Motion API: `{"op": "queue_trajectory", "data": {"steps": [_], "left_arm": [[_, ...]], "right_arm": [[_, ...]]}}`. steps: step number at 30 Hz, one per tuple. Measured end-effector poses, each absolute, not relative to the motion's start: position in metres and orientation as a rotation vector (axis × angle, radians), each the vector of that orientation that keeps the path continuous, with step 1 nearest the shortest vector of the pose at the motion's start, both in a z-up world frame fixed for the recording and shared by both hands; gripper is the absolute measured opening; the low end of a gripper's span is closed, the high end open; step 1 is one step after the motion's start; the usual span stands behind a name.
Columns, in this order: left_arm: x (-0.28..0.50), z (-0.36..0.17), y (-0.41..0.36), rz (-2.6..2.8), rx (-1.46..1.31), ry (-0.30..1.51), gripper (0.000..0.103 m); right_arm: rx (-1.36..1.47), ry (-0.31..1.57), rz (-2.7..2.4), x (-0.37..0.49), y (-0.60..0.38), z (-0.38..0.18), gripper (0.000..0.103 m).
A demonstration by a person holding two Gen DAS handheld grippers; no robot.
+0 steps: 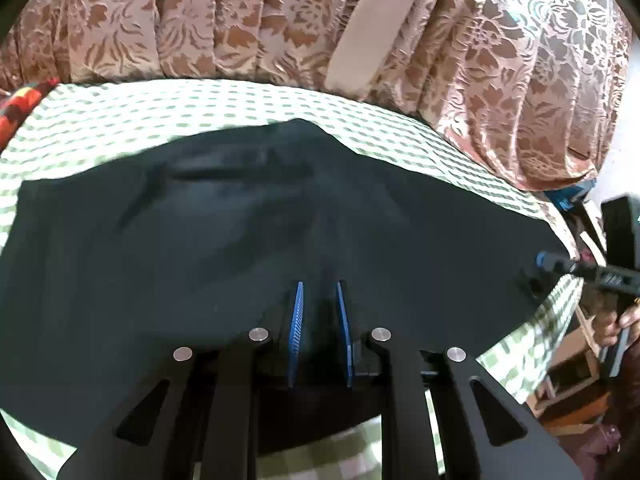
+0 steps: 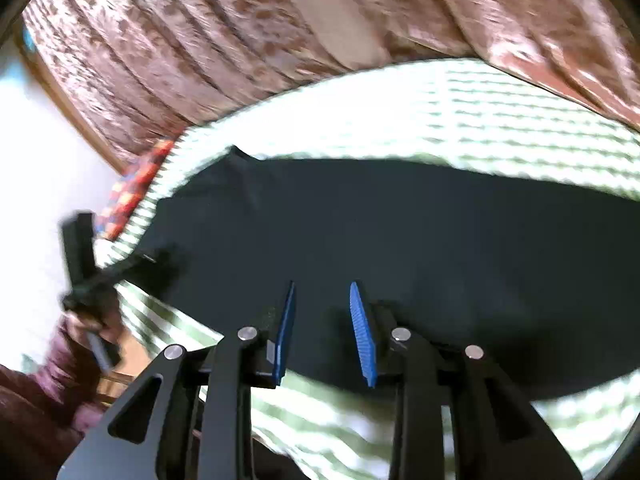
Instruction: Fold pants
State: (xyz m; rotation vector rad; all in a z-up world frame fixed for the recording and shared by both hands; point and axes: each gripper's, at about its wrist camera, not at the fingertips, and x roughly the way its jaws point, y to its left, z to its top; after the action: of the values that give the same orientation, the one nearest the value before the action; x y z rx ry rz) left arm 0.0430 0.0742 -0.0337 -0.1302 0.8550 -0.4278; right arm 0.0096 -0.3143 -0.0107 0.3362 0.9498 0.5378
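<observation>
Dark pants [image 1: 240,232] lie spread flat on a green-and-white checked cloth [image 1: 160,104]. My left gripper [image 1: 320,286] hovers over the near edge of the pants, its blue pads a little apart and nothing between them. In the right wrist view the pants [image 2: 400,232] fill the middle. My right gripper [image 2: 322,286] is open over their near edge, empty. The right gripper also shows in the left wrist view [image 1: 544,262] at the pants' right end, and the left gripper shows blurred in the right wrist view [image 2: 160,264] at the pants' left end.
A brown floral curtain [image 1: 280,20] hangs behind the table's far edge. A red patterned cloth [image 1: 20,108] lies at the far left corner. Wooden furniture [image 1: 580,360] stands beyond the right edge. The person's hand [image 1: 616,324] holds the right gripper's handle.
</observation>
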Motion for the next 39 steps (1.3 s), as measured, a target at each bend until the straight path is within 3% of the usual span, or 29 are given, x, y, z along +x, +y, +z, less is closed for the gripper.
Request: {"op": "queue_trajectory", "data": {"steps": [3,5,14,16,17,19,20,21,26,28,29,30,31,39], "left_arm": [[0.049,-0.031,0.078,-0.403,-0.122,0.843,0.016],[0.051,-0.031,0.082,-0.399,-0.122,0.840,0.016],[0.081,-0.019,0.101,-0.366,-0.115,0.826,0.016],[0.088,-0.021,0.104,-0.338,-0.104,0.837,0.016],[0.090,-0.025,0.107,-0.328,-0.106,0.843,0.016],[0.094,-0.036,0.116,-0.292,-0.119,0.865,0.016],[0.096,-0.044,0.120,-0.267,-0.123,0.885,0.016],[0.098,-0.054,0.126,-0.258,-0.141,0.900,0.016],[0.096,-0.060,0.135,-0.259,-0.204,0.881,0.016],[0.094,-0.054,0.134,-0.223,-0.196,0.881,0.016],[0.092,-0.051,0.133,-0.196,-0.177,0.872,0.023],[0.089,-0.047,0.133,-0.159,-0.154,0.858,0.048],[0.085,-0.044,0.135,-0.137,-0.149,0.845,0.056],[0.065,-0.031,0.154,-0.026,-0.195,0.811,0.058]], "right_arm": [[0.393,0.951,0.663,0.043,-0.282,-0.005,0.031],[0.430,0.962,0.727,0.072,-0.260,-0.005,0.046],[0.504,1.060,0.832,0.189,-0.171,-0.011,0.047],[0.492,1.089,0.835,0.203,-0.156,-0.018,0.037],[0.461,1.112,0.843,0.209,-0.144,-0.023,0.026],[0.340,1.132,0.797,0.215,-0.122,-0.030,0.018],[0.284,1.127,0.753,0.214,-0.117,-0.034,0.005],[0.179,1.121,0.665,0.217,-0.108,-0.043,0.000],[0.142,1.069,0.514,0.226,-0.110,-0.070,0.000],[0.219,1.054,0.535,0.221,-0.122,-0.065,0.003],[0.223,1.038,0.532,0.216,-0.127,-0.062,0.008],[0.226,1.025,0.526,0.212,-0.130,-0.058,0.015],[0.242,1.009,0.524,0.205,-0.137,-0.054,0.017],[0.281,0.909,0.557,0.159,-0.156,-0.017,0.035]]}}
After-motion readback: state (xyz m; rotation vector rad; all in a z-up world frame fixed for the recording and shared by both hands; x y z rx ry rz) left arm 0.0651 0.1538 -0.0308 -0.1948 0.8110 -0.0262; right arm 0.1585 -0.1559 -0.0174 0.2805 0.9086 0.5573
